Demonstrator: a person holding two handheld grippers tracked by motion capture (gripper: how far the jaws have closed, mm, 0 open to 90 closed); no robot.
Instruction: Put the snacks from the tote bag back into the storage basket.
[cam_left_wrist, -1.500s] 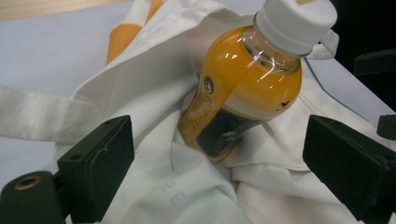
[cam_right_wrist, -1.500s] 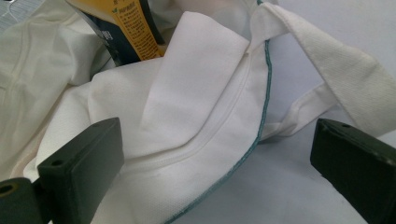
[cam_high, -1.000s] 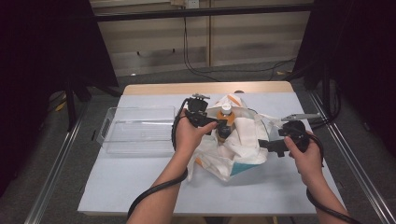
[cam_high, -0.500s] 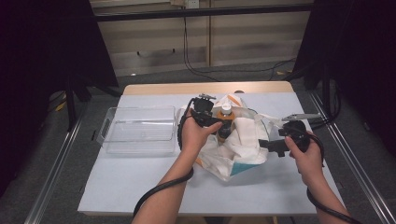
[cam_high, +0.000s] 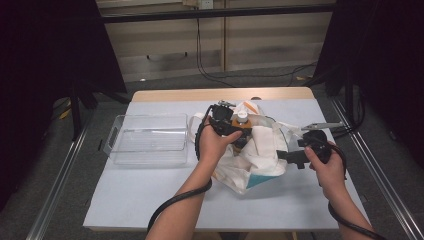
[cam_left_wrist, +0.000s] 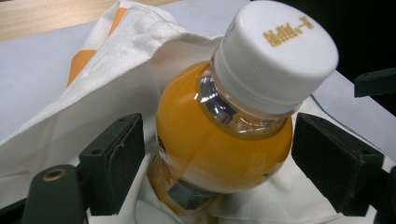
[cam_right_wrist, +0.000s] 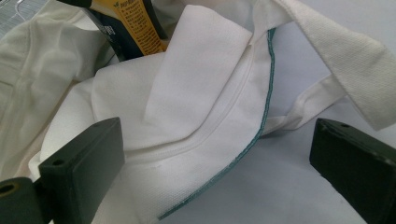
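Note:
A small bottle of orange drink (cam_left_wrist: 219, 140) with a white cap stands tilted in the mouth of a white cloth bag (cam_high: 260, 150) at the middle of the table. My left gripper (cam_high: 239, 134) reaches over the bag. Its jaws sit either side of the bottle's shoulder and have just been closing, with a thin gap still showing at each pad (cam_left_wrist: 112, 163). My right gripper (cam_high: 282, 155) is at the bag's right edge, open wide over the green-stitched hem (cam_right_wrist: 261, 116). The bottle's label (cam_right_wrist: 135, 28) shows at the top left of the right gripper view.
A clear plastic tray (cam_high: 147, 137) stands left of the bag, with nothing in it. The white table cover (cam_high: 150, 200) runs to the near edge. Cables trail from both grippers along the forearms.
My left hand has shifted a little to the right, bringing its gripper around the bottle. The right hand and the bag have stayed put.

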